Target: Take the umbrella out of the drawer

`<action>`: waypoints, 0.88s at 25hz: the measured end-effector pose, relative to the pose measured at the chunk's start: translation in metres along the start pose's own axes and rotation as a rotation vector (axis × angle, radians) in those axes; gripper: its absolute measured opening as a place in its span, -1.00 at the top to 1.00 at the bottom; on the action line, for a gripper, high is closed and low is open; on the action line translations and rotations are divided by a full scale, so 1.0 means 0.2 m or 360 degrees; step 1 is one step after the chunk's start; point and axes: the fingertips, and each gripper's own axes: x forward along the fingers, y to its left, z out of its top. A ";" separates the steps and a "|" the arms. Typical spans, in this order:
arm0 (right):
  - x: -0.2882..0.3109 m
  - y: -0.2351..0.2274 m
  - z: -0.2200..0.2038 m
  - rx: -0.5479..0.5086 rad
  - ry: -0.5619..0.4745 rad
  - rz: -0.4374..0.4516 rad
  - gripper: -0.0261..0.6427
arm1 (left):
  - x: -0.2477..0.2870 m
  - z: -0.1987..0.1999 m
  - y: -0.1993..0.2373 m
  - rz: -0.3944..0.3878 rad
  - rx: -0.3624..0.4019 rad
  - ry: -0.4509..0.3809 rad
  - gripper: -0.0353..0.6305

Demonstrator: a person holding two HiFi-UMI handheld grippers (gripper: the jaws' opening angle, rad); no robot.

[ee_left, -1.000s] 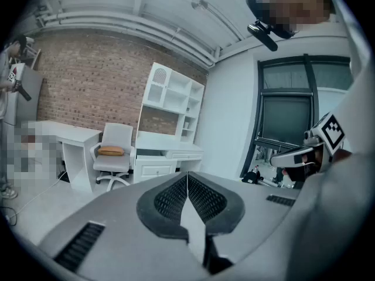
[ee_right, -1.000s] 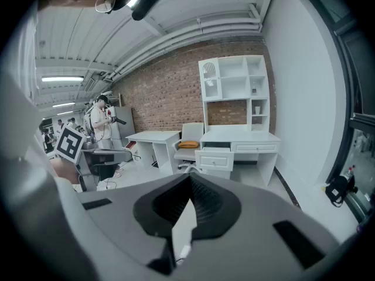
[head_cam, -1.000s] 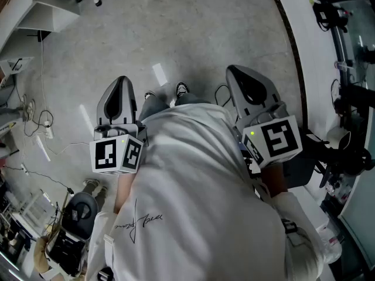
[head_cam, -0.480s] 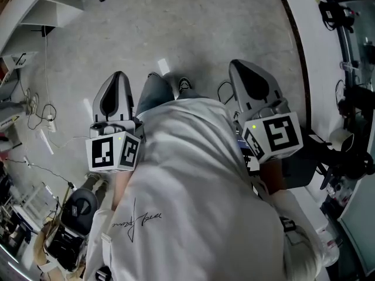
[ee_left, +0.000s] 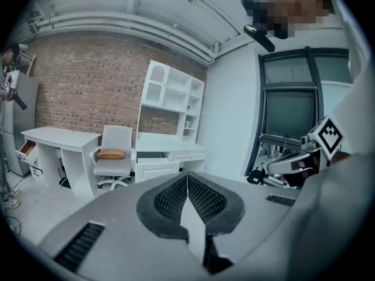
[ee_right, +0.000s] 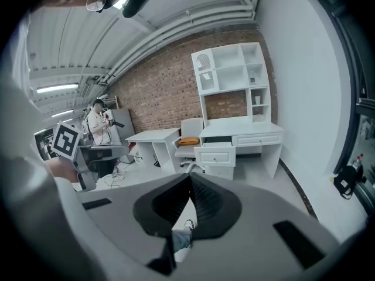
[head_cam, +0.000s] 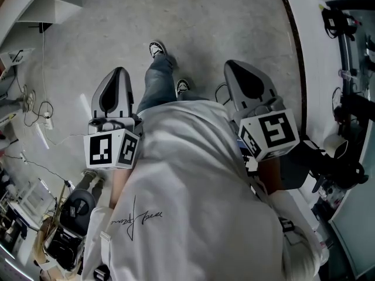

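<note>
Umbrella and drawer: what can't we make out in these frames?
Umbrella: in no view.
Open drawer, right gripper view: far and small; its front hides the inside.
Left gripper view: desk tiny, drawer state unclear.
Head view: desk outside the frame; white shirt covers the lower half.

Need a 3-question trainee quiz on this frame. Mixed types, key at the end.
1. True or false: the left gripper and the right gripper both have their jaws together with nothing held.
2. What lies on the white chair? A: orange cushion. B: folded towel. C: cardboard box.
3. In the right gripper view, is the drawer of the white desk open or closed?

Key: 1 true; 2 A; 3 open.
</note>
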 end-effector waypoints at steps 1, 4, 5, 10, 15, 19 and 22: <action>0.02 -0.02 0.02 -0.0004 -0.0004 0.0004 0.85 | 0.03 0.02 0.01 0.0002 0.0002 -0.0003 0.84; 0.10 -0.06 0.06 -0.0072 0.0012 0.0023 0.84 | 0.10 0.09 0.06 0.0008 0.0008 -0.0008 0.84; 0.12 -0.07 0.08 -0.0091 0.0024 0.0029 0.84 | 0.13 0.11 0.08 0.0004 0.0013 -0.0008 0.84; 0.26 -0.10 0.16 -0.0073 0.0046 0.0048 0.84 | 0.30 0.21 0.18 -0.0034 0.0021 -0.0007 0.84; 0.46 -0.15 0.31 -0.0020 -0.0002 0.0053 0.84 | 0.53 0.34 0.29 -0.0099 -0.0051 -0.0044 0.84; 0.64 -0.20 0.47 -0.0026 -0.0013 0.0028 0.84 | 0.74 0.47 0.38 -0.0184 -0.0005 -0.0068 0.84; 0.80 -0.19 0.59 -0.0043 -0.0024 0.0080 0.84 | 0.86 0.55 0.48 -0.0226 -0.0002 -0.0082 0.84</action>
